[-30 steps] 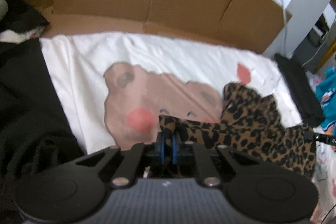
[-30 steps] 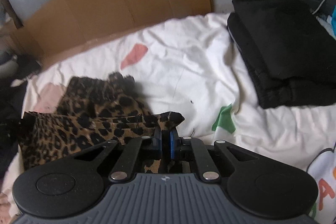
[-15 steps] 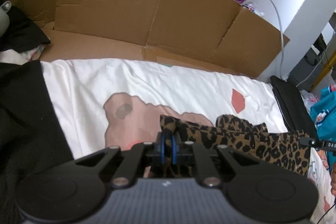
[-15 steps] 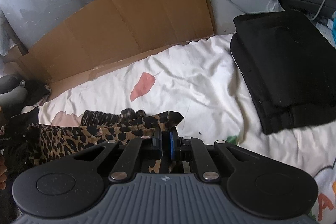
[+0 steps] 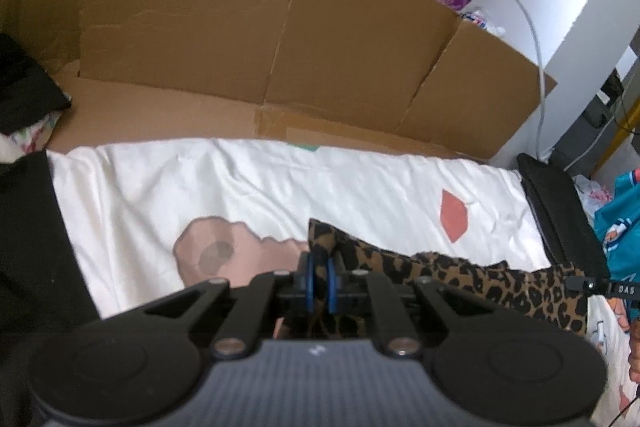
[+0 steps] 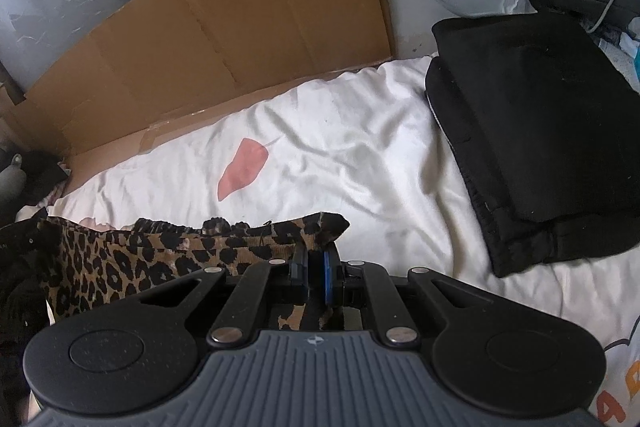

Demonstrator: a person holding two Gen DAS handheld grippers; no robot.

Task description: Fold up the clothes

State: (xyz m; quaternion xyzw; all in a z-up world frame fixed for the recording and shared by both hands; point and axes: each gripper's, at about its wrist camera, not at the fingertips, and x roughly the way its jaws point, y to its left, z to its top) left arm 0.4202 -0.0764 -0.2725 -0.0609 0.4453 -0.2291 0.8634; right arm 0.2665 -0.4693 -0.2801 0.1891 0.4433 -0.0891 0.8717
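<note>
Well apart: leopard-print garment [image 6: 160,259] edge, cardboard [image 6: 224,39].

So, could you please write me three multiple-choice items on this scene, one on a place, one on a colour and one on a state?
1. Where does the folded black garment lie, seen from the right wrist?
A. on the white bedsheet, right of the right gripper
B. on the cardboard
C. in the gripper's jaws

2. What colour is the small patch printed on the sheet?
A. green
B. red-pink
C. blue

3. How does the left gripper stand?
A. wide open
B. shut on nothing
C. shut on the leopard-print garment

Answers: 1 A, the stack rests on the sheet at the right. 2 B, it shows salmon red. 3 C, a corner of cloth pokes out between its blue pads.
</note>
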